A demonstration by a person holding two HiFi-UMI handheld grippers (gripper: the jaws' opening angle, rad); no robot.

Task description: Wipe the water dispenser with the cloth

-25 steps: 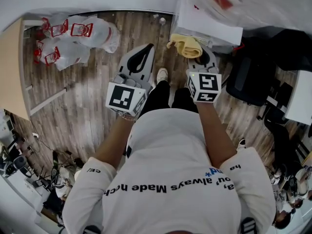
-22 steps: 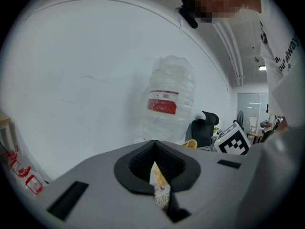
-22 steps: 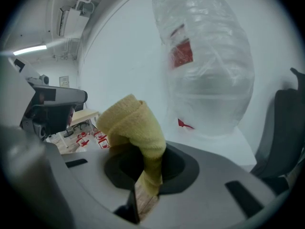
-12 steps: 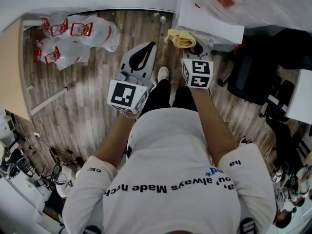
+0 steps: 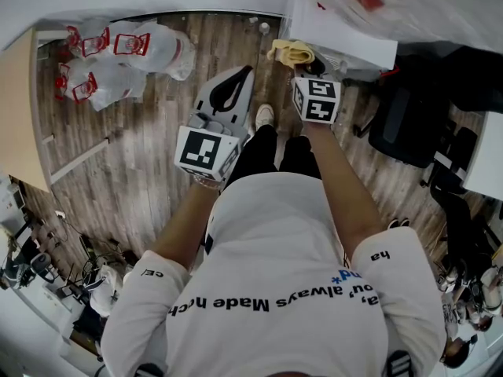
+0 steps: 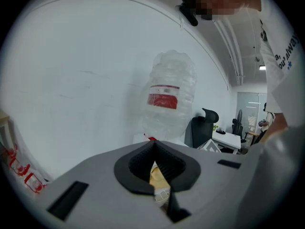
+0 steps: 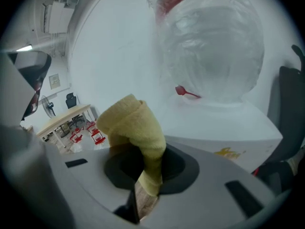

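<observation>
Near the water dispenser, the right gripper is clamped on the yellow cloth. The left gripper, jaws together and empty, hangs above the wood floor.

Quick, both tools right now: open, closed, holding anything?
Left tool: closed, nothing gripped.
Right tool: closed on the yellow cloth.

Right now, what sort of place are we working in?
Most likely an office. There is a water dispenser with a large bottle on top. A black swivel chair and a white desk stand behind it. The floor is wood-look.
</observation>
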